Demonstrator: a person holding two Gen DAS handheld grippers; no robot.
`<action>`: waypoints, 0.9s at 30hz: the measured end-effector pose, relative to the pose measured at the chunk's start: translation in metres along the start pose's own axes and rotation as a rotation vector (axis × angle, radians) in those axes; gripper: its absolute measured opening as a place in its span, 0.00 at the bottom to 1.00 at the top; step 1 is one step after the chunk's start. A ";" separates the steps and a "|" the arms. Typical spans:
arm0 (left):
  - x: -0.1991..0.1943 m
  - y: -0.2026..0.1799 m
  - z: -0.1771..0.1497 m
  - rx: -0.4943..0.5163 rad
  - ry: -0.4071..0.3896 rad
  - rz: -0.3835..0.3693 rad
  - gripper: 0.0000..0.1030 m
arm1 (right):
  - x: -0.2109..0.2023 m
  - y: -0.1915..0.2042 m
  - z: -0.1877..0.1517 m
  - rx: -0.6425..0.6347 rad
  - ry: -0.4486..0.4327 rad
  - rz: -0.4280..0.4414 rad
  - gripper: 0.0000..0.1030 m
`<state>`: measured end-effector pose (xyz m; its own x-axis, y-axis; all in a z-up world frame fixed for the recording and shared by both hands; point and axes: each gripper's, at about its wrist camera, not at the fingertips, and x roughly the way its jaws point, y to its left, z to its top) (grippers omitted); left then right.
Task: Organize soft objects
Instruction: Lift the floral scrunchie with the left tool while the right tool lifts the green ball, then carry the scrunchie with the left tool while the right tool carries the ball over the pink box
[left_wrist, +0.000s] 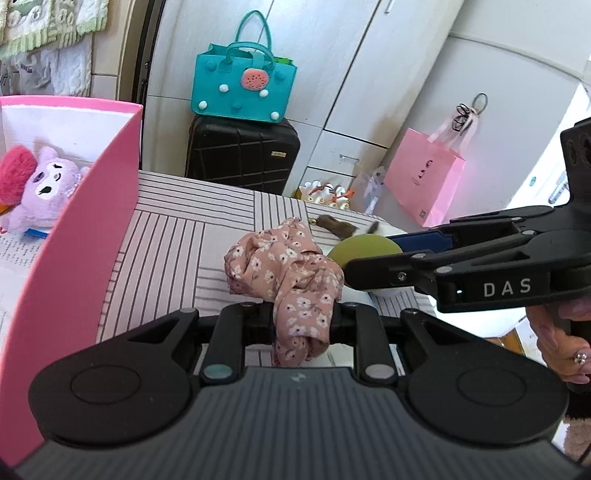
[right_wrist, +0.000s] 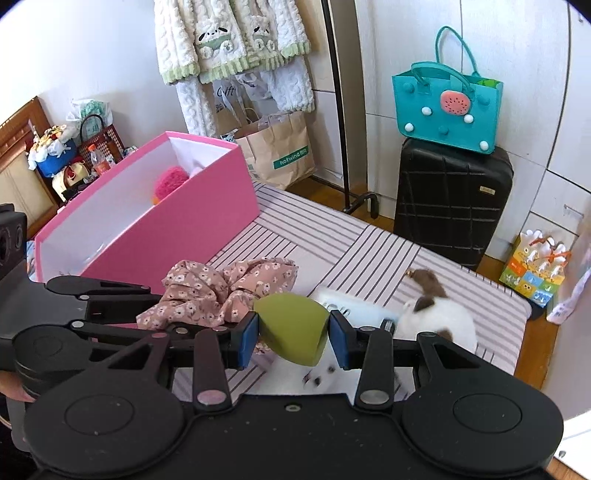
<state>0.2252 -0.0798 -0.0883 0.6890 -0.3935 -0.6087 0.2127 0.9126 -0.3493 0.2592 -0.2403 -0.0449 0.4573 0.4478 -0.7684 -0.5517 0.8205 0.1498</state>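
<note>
My left gripper (left_wrist: 302, 314) is shut on a pink floral cloth (left_wrist: 280, 266), held bunched above the striped bed; it also shows in the right wrist view (right_wrist: 207, 291). My right gripper (right_wrist: 292, 332) is shut on an olive-green soft ball (right_wrist: 291, 328), squeezed between its blue pads (right_wrist: 248, 334); the ball shows in the left wrist view (left_wrist: 364, 249). The pink box (left_wrist: 74, 240) stands to the left and holds a purple plush (left_wrist: 44, 188) and a red fluffy toy (right_wrist: 170, 181). A white and brown plush (right_wrist: 439, 321) lies on the bed under the right gripper.
A black suitcase (right_wrist: 452, 206) with a teal bag (right_wrist: 445, 110) on it stands beyond the bed (left_wrist: 177, 236). A pink paper bag (left_wrist: 424, 181) hangs at the right. A brown furry item (left_wrist: 338, 224) lies near the bed's far edge. A coat rack and paper bag (right_wrist: 280, 151) stand behind the box.
</note>
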 end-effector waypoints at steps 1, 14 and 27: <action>-0.004 0.000 -0.001 0.005 0.002 -0.005 0.20 | -0.003 0.003 -0.004 0.002 -0.004 -0.003 0.45; -0.072 -0.004 -0.018 0.157 0.059 -0.061 0.20 | -0.034 0.043 -0.043 0.097 -0.079 0.039 0.45; -0.119 0.019 -0.025 0.222 0.142 -0.095 0.20 | -0.056 0.079 -0.058 0.053 -0.077 0.031 0.45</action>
<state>0.1301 -0.0181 -0.0400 0.5576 -0.4760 -0.6800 0.4291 0.8666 -0.2548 0.1501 -0.2213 -0.0262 0.4936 0.4975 -0.7134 -0.5300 0.8224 0.2069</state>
